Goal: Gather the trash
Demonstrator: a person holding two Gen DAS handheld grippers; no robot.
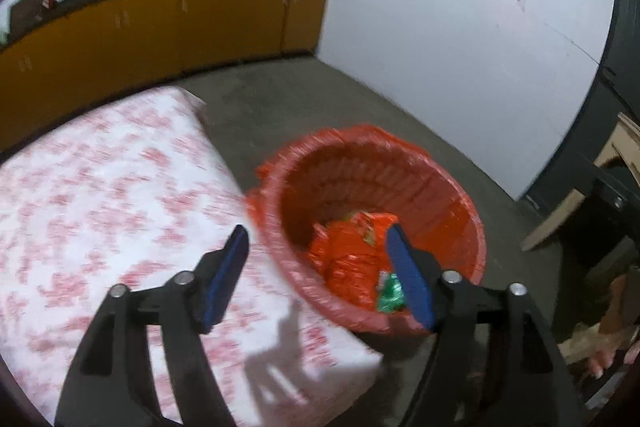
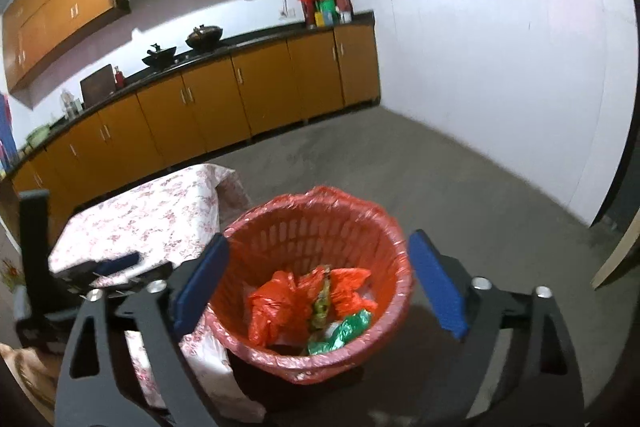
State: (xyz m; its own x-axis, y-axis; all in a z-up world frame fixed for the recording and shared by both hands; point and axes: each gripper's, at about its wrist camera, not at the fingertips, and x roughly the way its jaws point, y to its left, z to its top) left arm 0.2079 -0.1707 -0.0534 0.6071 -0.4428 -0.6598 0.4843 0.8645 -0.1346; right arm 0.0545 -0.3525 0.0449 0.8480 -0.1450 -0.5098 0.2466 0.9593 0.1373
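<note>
Both the left gripper [image 1: 318, 269] and right gripper [image 2: 320, 283] are held spread and empty above the red basket [image 2: 280, 227], where crumpled wrappers [image 2: 312, 303] are seen at lower centre.

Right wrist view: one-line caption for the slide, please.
Open right gripper above a red bin holding orange bags and a green wrapper, beside a floral-clothed table.

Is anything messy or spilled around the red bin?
Nothing stands out. The red bin stands upright on the floor beside the table, and the orange bag and green wrapper lie inside it. No trash shows on the floor around it.
</note>
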